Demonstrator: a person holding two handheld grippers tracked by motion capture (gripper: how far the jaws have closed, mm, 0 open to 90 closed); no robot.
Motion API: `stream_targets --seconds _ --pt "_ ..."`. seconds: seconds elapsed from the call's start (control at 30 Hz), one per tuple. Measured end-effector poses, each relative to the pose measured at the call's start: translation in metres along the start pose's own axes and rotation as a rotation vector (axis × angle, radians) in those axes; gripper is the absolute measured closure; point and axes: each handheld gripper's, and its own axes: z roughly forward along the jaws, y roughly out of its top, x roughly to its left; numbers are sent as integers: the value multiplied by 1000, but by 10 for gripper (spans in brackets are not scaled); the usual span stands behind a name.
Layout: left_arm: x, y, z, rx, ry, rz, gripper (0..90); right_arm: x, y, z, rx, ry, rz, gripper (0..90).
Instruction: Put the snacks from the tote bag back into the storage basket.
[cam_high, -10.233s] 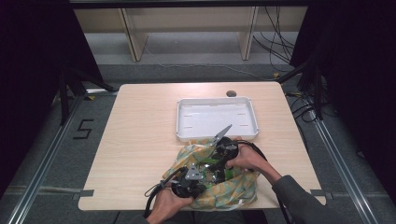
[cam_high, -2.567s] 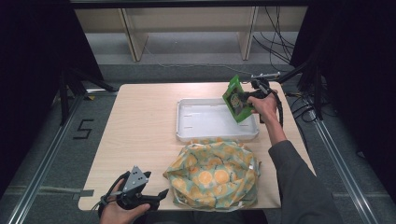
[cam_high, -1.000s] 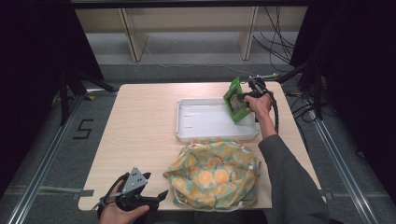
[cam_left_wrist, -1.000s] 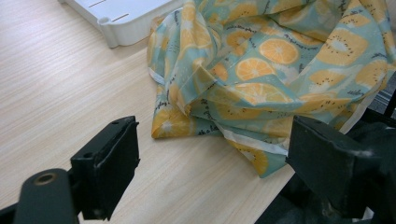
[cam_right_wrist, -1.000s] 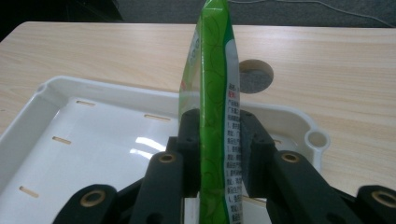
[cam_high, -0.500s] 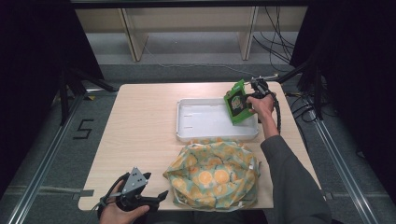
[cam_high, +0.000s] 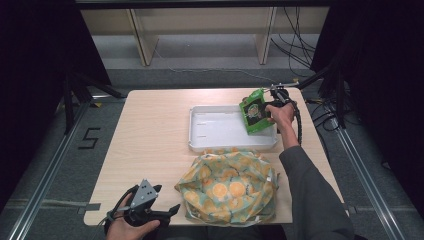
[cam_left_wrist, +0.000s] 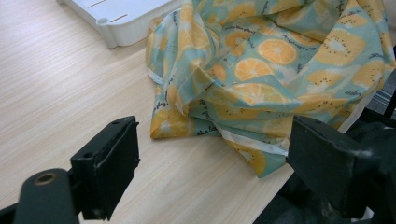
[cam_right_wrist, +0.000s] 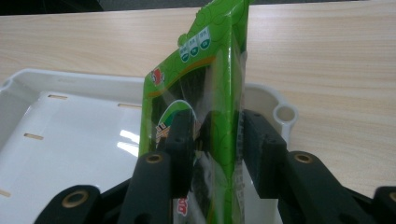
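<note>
The green snack packet (cam_right_wrist: 205, 107) was held upright, clamped in the right tongs (cam_right_wrist: 217, 140) over the white tray's (cam_high: 220, 131) right end, while the left tongs (cam_left_wrist: 210, 163) were kept apart, well away.

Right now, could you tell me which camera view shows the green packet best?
The right gripper view: the green packet stands close up between that gripper's jaws, its print readable. The high view shows it small over the white tray.

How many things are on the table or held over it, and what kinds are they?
White tray: 1
Green snack packet, pinched in the right claw: 1
Fruit-print cloth bag: 1
Claws, counting the open left claw too: 2
Total: 5
</note>
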Motion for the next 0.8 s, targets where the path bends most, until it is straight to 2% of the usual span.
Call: stream_targets --seconds 0.07,0.1,0.17,0.2,0.33,0.37,0.4,0.47,0.53,0.57,0.6,0.63,0.67,0.77,0.8 --pt "0 0 0 1 -1 2 159 0 0 0 0 -1 1 663" --pt "0 0 0 1 -1 2 159 4 0 0 12 11 69 662" --pt "0 0 0 0 -1 -1 159 0 0 1 -6 -14 9 665" --pt "0 0 0 -1 -1 -1 159 1 0 1 6 -12 37 659" --pt "0 0 0 -2 -1 -4 159 0 0 0 -6 -21 37 663" --pt "0 0 0 -1 0 -3 159 0 -1 2 -29 -13 38 663" --pt "0 0 0 -1 -1 -2 159 3 -2 1 -11 4 88 663" --pt "0 -1 0 -8 -4 0 160 3 -1 0 2 14 78 663" --pt "0 0 0 -2 1 -4 159 4 -1 1 -26 3 84 663" --pt "0 0 0 -1 1 -3 159 3 -1 0 -17 27 81 662" --pt "0 0 0 -1 1 -1 159 -1 0 -1 -17 8 23 662" --pt "0 0 0 -2 0 -1 159 -1 0 -3 -11 -12 9 662" --pt "0 -1 0 -6 0 -4 159 -1 1 -5 -1 -4 7 660" --pt "0 0 0 -1 1 -3 159 -4 0 -3 -70 22 -37 656" --pt "0 0 0 -2 0 -2 159 -1 1 -7 -32 12 -7 654"
